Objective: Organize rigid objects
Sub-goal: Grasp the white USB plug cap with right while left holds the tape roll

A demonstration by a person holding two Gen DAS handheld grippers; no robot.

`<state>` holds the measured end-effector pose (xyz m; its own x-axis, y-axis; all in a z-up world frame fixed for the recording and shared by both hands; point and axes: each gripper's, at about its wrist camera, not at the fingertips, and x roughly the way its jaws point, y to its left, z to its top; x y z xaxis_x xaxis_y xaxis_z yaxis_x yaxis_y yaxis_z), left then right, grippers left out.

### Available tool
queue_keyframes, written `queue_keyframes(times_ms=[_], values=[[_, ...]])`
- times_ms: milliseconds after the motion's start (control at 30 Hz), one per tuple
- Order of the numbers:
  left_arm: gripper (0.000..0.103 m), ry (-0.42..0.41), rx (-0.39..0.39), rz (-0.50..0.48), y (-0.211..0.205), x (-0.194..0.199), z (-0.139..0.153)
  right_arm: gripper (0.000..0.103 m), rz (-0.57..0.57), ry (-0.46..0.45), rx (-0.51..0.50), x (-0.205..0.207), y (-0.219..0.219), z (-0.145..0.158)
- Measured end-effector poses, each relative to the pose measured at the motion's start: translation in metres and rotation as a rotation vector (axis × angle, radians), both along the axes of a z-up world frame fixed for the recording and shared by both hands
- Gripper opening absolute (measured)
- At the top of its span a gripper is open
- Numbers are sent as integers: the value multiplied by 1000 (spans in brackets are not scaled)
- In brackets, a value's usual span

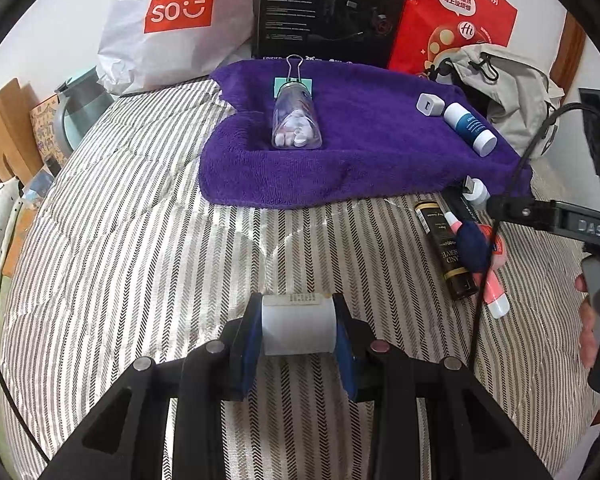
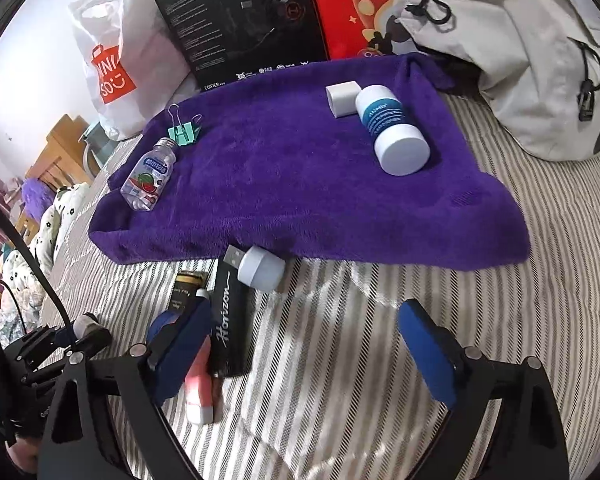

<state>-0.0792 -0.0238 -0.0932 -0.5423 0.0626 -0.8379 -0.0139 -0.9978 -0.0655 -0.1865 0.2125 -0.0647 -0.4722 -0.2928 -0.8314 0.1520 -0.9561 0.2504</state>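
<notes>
Blue-padded fingers [image 1: 247, 344] of the left gripper [image 1: 299, 338] are clenched on a small white cylinder [image 1: 299, 326], pressing its two flat ends, so its long axis runs crosswise between the pads and it is carried above the striped bed cover [image 1: 140, 240], well short of the purple towel [image 1: 340, 160]. On the towel's left part a clear bottle [image 1: 297, 120] lies with its neck pointing away from the camera toward a green binder clip [image 1: 293, 86]; farther right sit a white charger cube [image 1: 429, 105] and, touching it, a blue-and-white tube [image 1: 470, 129] whose long axis slants toward the near right.

At the towel's near edge lies a white USB plug [image 2: 260, 267], just beside a black Horizon tube [image 2: 230, 320], a dark gold-capped tube [image 2: 186, 286] and a pink tube [image 2: 200, 392], all lengthwise toward the towel. The right gripper [image 2: 304, 354] hangs over them released — nothing between its pads, the left pad overlapping the pink tube in view.

Likely risks: the cylinder, pinched only by its ends, may slip out or roll once set down on the soft pile; the wide right fingers could knock the packed tubes — or trap two at once.
</notes>
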Motion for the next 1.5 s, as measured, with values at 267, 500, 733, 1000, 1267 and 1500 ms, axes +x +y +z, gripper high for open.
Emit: queue_keyframes(times_ms=[267,500,733,1000,1267,1500], values=[[31,3,5,-16,-1,-3,0,77,25,35,15,-9,-16,-7],[31,7,1,-25,0,-5,0,57,71,72,14,-14,-27,-8],[31,11,1,-30,1,-6,0,37,110,70,-43,-12,-28,-8],[31,9,6,-33,1,-6,0,37,113,59,-45,-5,-21,-3],[31,9,38,-34,0,-7,-1,37,88,72,-11,11,2,4],[31,21,27,-42,7,-9,9,37,64,61,-5,21,23,2]])
